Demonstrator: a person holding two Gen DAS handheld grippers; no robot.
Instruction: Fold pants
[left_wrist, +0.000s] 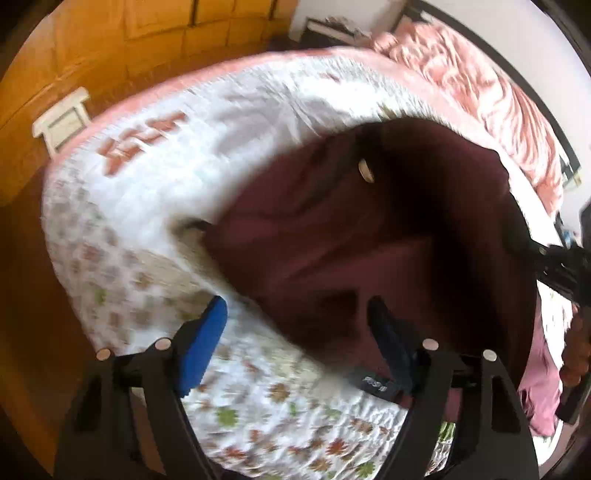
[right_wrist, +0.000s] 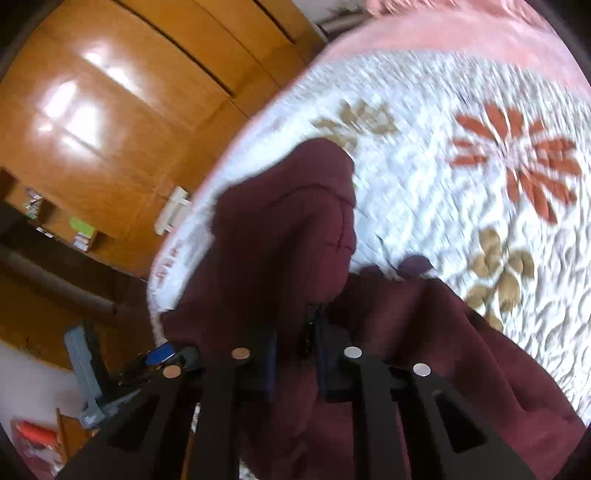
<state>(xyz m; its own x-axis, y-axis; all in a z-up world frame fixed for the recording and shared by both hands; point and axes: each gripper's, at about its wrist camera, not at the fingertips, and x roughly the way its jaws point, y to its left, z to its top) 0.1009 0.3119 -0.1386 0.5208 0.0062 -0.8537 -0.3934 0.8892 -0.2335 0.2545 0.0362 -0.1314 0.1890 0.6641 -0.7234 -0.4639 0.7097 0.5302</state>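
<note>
The maroon pants (left_wrist: 369, 236) lie bunched on a white floral quilt (left_wrist: 155, 206) on the bed. A pale button (left_wrist: 365, 170) shows on the fabric. My left gripper (left_wrist: 299, 325) is open, its blue fingers (left_wrist: 207, 343) wide apart, the right finger at the edge of the pants near a dark label (left_wrist: 375, 387). In the right wrist view the pants (right_wrist: 288, 240) hang in folds from my right gripper (right_wrist: 295, 354), which is shut on the cloth and lifts it over the quilt (right_wrist: 461, 177). The right gripper shows in the left wrist view (left_wrist: 565, 269).
A pink blanket (left_wrist: 476, 77) lies heaped at the bed's far side. Wooden wardrobe doors (right_wrist: 110, 110) stand beyond the bed. A small white stool (left_wrist: 62, 122) stands on the wooden floor. A shelf with small items (right_wrist: 55, 229) is at the left.
</note>
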